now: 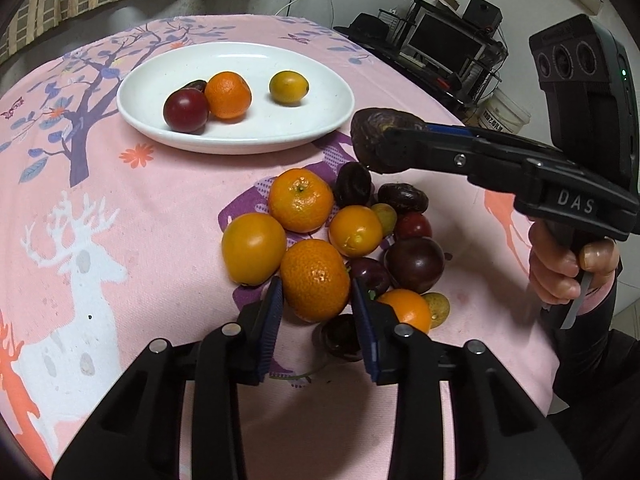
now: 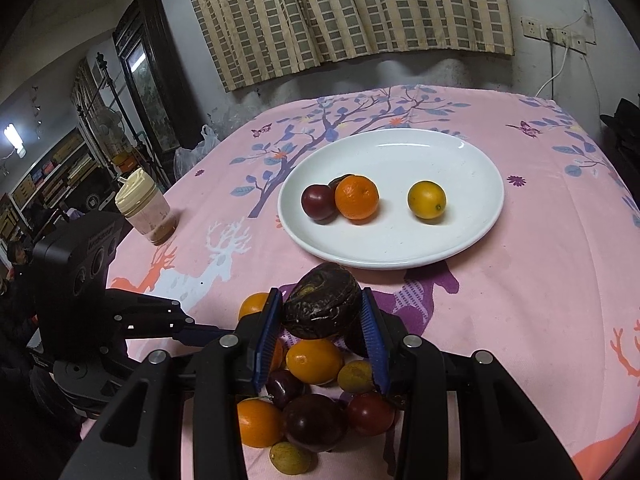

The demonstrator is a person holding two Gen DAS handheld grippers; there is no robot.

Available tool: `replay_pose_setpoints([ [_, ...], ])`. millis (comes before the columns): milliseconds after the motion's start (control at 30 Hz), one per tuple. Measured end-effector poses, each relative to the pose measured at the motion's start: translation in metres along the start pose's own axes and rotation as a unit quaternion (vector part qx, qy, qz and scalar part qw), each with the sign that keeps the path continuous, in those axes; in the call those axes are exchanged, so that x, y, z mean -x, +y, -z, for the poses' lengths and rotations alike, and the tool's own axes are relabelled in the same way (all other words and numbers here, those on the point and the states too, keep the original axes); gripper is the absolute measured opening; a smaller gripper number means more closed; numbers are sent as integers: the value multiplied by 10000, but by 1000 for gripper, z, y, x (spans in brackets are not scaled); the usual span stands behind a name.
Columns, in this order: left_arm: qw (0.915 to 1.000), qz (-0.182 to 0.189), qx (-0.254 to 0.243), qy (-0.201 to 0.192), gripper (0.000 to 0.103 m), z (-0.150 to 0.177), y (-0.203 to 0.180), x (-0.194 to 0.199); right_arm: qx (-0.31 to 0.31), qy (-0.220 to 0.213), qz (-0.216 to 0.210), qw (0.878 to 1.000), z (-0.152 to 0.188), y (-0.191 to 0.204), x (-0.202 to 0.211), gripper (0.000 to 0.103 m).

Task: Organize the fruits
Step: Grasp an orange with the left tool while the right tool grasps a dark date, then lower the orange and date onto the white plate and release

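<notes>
Two blue fingers (image 2: 370,330) clamping wrinkled passion fruit (image 2: 322,306), above fruit pile (image 2: 316,396)

A pink patterned cloth (image 2: 520,280) is covering the desk. A white plate (image 2: 460,240) is sitting on it, a heap of loose fruit (image 1: 320,248) is lying nearby, and a lidded jar (image 2: 144,212) is standing at the edge.

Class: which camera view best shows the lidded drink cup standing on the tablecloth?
The right wrist view: the cup stands unobstructed at the left of the tablecloth, cream lid and brownish contents visible. The left wrist view does not show it at all.
</notes>
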State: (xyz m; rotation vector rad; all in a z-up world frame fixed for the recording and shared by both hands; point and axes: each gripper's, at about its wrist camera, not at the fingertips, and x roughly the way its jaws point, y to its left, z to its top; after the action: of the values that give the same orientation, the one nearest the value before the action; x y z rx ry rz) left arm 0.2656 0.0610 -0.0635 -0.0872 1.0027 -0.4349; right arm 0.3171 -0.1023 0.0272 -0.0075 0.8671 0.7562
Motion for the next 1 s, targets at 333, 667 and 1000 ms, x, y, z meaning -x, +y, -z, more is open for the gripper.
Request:
replay_pose_setpoints([
  [333, 9986, -92, 50, -527, 34, -54, 22, 35, -549, -316, -11, 9980, -26, -37, 2, 40],
  [667, 9919, -543, 612, -970, 26, -160, 80, -8, -595, 35, 571, 9966, -59, -69, -62, 40],
  [1000, 9830, -1146, 683, -1264, 74, -154, 82, 14, -443, -295, 580, 9969, -60, -56, -37, 60],
])
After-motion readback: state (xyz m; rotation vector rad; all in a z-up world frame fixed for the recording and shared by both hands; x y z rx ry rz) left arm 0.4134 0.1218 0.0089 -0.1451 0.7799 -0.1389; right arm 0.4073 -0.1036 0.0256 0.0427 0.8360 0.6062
